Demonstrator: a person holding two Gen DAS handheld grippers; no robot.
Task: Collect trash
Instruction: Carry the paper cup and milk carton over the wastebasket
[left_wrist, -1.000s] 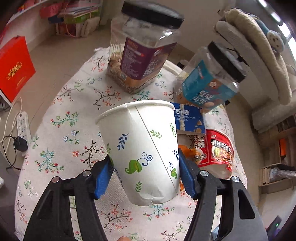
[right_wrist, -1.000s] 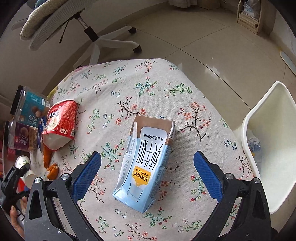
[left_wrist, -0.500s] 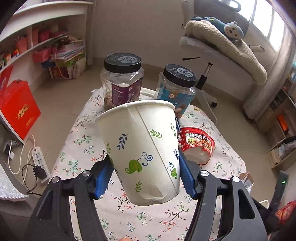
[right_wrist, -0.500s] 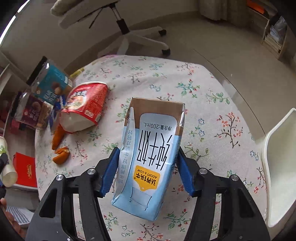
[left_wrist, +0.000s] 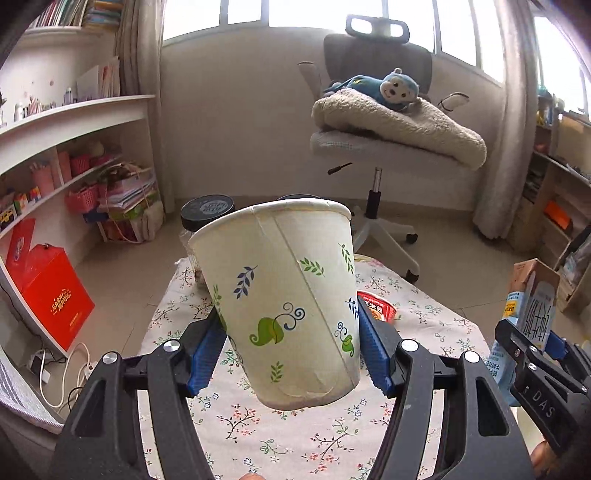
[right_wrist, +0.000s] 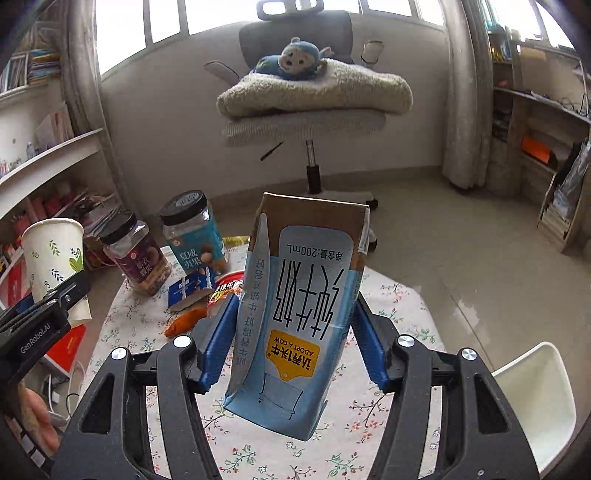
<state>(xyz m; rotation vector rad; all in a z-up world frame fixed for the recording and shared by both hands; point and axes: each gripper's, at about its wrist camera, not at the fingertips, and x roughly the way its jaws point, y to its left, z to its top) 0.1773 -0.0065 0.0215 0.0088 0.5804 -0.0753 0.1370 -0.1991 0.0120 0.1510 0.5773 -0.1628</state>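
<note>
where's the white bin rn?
Right wrist view, lower right: the white bin sits beside the floral table's right edge, right of the held milk carton.

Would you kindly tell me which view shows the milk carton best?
The right wrist view: the milk carton fills its centre, held upside down between the right gripper's fingers. The left wrist view catches only a sliver at its right edge, partly hidden by those fingers.

The cup (left_wrist: 284, 302) hides most of two jars (left_wrist: 207, 212) — the bin (right_wrist: 535, 402) is cut off at the edge.
</note>
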